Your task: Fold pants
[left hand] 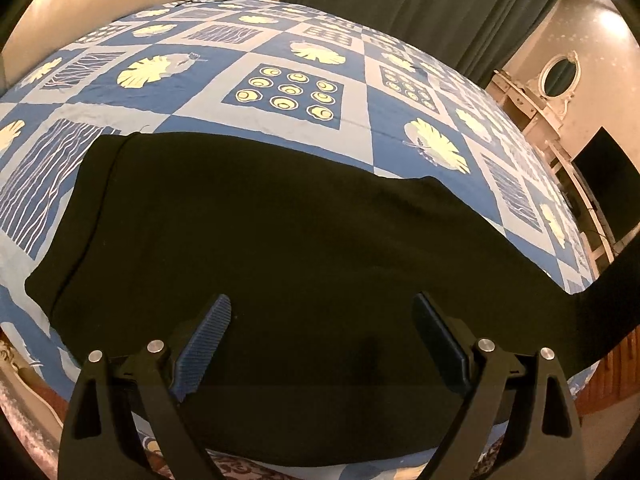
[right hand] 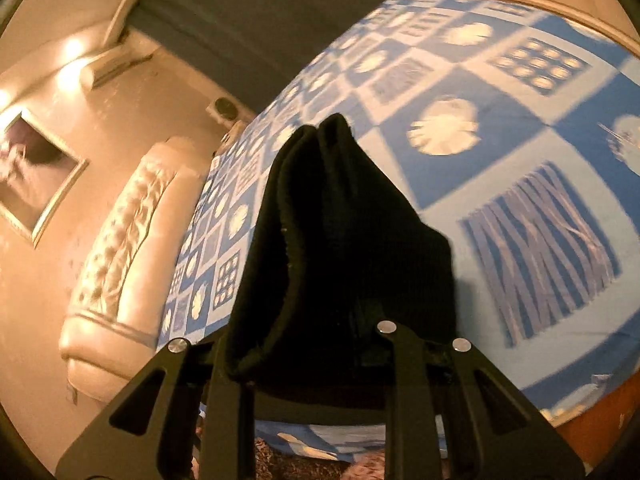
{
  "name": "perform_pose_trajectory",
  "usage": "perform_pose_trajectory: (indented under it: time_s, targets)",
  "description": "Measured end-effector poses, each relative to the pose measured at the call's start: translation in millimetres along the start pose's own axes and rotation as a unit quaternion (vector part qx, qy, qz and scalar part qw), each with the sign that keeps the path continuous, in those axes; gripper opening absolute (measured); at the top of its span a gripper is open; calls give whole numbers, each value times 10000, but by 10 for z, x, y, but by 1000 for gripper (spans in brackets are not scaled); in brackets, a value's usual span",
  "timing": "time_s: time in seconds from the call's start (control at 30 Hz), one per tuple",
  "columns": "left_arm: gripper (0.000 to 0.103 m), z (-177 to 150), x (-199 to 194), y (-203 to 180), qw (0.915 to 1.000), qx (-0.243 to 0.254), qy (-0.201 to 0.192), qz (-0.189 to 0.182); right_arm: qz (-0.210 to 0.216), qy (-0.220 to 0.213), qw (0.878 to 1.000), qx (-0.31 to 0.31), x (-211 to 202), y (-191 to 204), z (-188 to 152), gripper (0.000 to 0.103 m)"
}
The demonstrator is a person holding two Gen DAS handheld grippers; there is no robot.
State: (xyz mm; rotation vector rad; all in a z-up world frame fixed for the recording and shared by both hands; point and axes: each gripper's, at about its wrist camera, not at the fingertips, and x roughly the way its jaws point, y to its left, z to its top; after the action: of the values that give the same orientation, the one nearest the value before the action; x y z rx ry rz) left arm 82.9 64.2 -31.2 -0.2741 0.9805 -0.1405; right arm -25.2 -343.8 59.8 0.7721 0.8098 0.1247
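Now the right gripper [right hand: 320, 344] pinches a bunched end of the black pants [left hand: 280, 240] and lifts it off the bed [left hand: 280, 60]. The left gripper [left hand: 322, 328] hangs wide open just above the flat part, which runs long from side to side below it.

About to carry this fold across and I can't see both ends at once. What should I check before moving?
1. Right gripper shut on the black knit pants: ok; fabric bunches up between its arms.
2. Left gripper free: ok, open above the cloth.
3. Pants flat on the blue patterned bedspread: ok in the left view.
4. Landing area bare: ok.
5. Both layers pinched: cannot tell.
6. Right view sharp: not ok, blurred.
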Motion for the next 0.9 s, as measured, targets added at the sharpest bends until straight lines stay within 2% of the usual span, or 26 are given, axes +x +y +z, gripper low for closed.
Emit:
perform_pose_trajectory:
  time_s: [0.2,0.43,0.63,0.9]
  targets:
    - [91,5,-2,0,10000,-58,4,-33,-2,327,9985,-449,492,585,-245,21]
    - [91,5,-2,3,10000,-62,4,-28,-485,806,9897,-1079,1225,999,-734,21]
    - [91,5,-5,1,10000,-70,7,-39,-849,1166,9776,-1532,1812,1159,-1190,21]
    - [91,5,2,9,10000,-86,12,-38,-1214,1331,9642,-1946,2182,1226,-1556,21]
